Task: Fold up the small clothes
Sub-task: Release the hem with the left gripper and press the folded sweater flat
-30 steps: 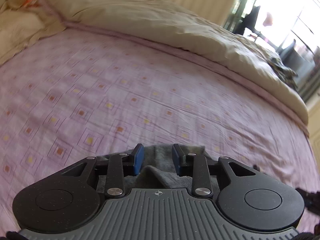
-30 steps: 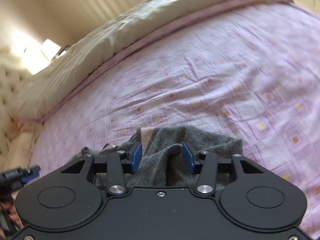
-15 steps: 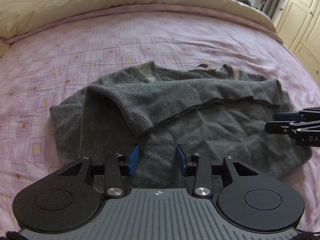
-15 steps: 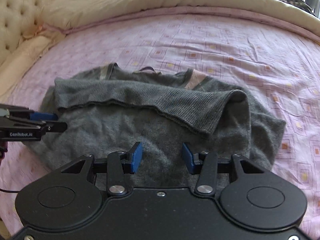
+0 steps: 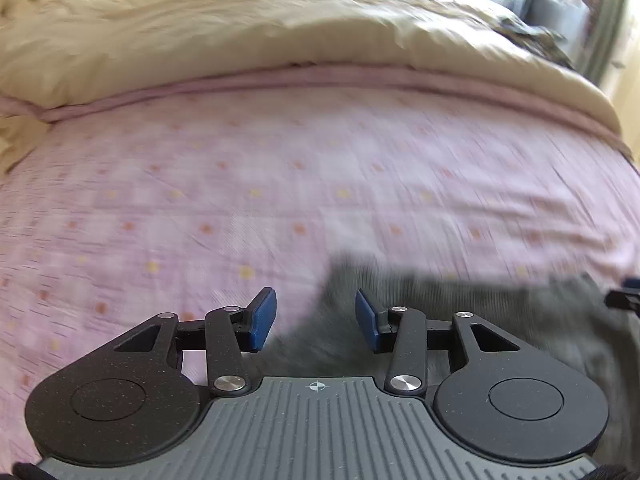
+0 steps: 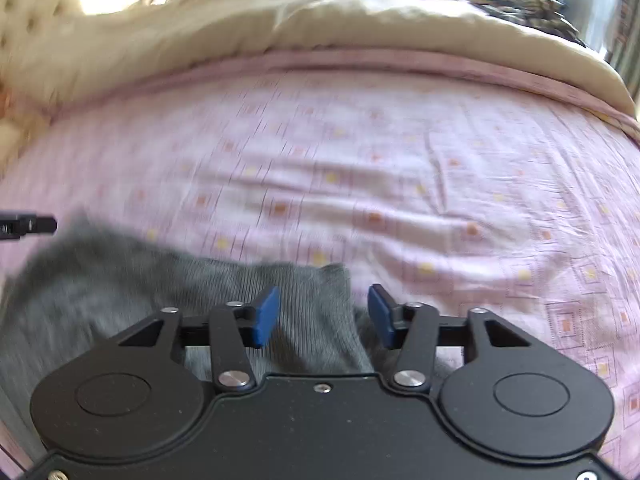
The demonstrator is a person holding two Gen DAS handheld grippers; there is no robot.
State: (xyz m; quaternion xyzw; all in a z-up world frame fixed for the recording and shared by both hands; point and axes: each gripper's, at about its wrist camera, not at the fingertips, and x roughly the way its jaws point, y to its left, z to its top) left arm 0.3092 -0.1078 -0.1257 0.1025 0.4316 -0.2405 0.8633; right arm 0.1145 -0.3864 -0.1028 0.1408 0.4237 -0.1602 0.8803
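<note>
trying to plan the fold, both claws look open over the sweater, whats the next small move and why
Probably lower both and close on the near edge. The left claw and right claw are open with the grey sweater between their fingers, nothing gripped yet, though blur hides the exact edge.

Your bed's pink patterned sheet carries the grey sweater at its near edge, the cream duvet along its far edge.

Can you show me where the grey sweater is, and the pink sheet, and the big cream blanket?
grey sweater (image 6: pixel 120 292): right wrist view, on its knit body left of the tool.
pink sheet (image 5: pixel 280 184): left wrist view, on a bare patterned stretch.
cream blanket (image 5: pixel 240 36): left wrist view, on its bunched top.
</note>
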